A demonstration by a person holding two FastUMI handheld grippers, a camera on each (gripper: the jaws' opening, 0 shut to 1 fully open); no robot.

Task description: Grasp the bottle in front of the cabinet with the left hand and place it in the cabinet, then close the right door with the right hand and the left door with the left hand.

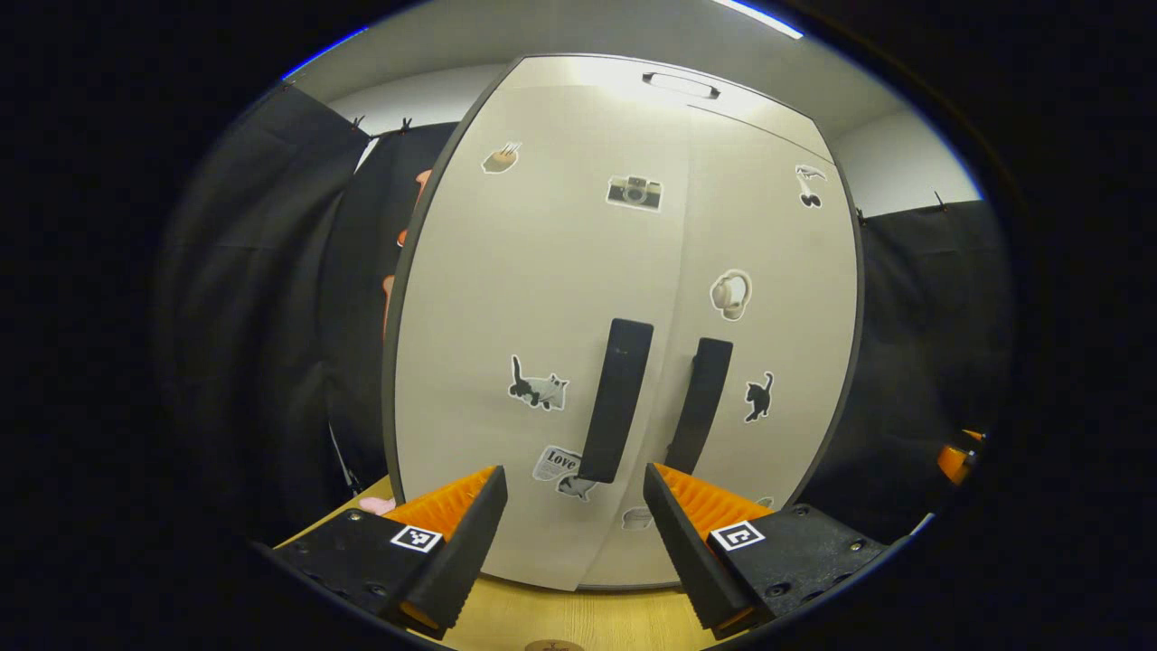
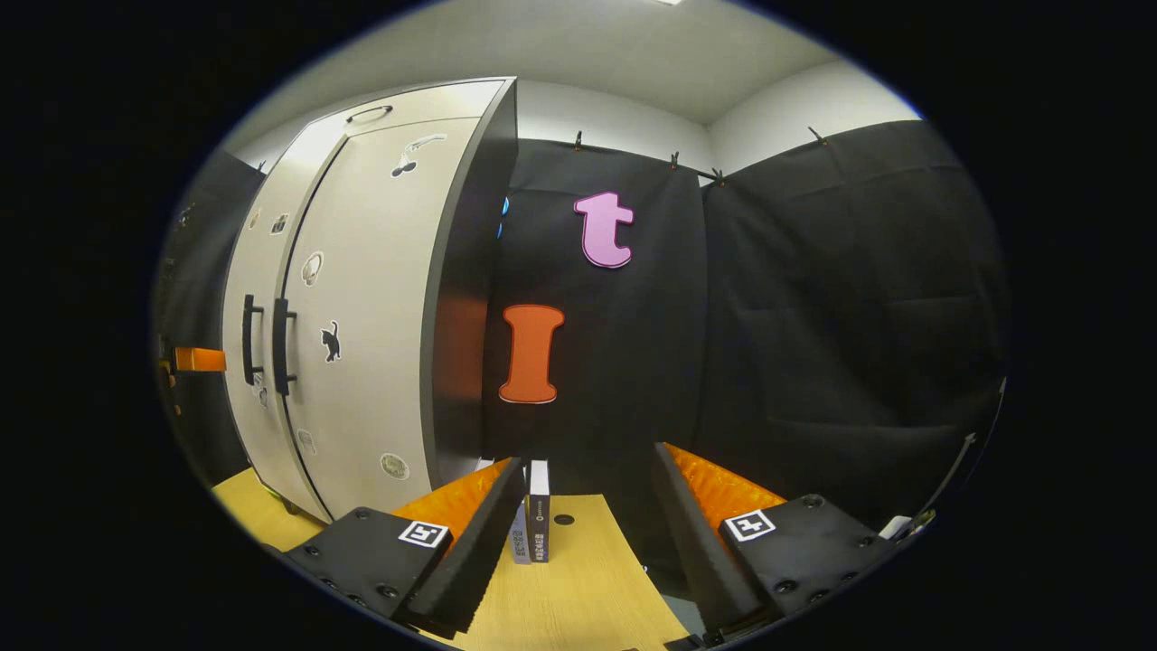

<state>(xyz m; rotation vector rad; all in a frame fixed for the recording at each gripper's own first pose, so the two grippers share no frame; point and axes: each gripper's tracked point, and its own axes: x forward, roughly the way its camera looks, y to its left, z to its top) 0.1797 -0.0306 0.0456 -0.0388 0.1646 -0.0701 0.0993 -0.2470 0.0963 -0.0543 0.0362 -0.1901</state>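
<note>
Two doors of the cabinet point(image 1: 624, 307) stand closed in front of you, or very nearly: in the left gripper view a thin seam runs between the left door point(image 1: 533, 298) and the right door point(image 1: 768, 298), and the two handles point(image 1: 617, 398) hang side by side. From this I judge that the task is at its end. The bottle is nowhere before the cabinet, so it is probably inside, behind the doors; I cannot check this.

Your left gripper point(image 1: 575, 506) hangs just in front of the handles, with its fingers apart and nothing between them. It sits low and central, I think because it is the one that pushes the left door.

Your right gripper point(image 2: 587, 506) is well to the right of the cabinet point(image 2: 362, 298), and it faces the cloth wall, out of the way of the doors. Its fingers are also apart and empty. Between them, on the bench point(image 2: 578, 579), stand some small boxes point(image 2: 533, 511) on end, which are no part of the task.

If the seam is not flush, a light push is all that is left.
</note>
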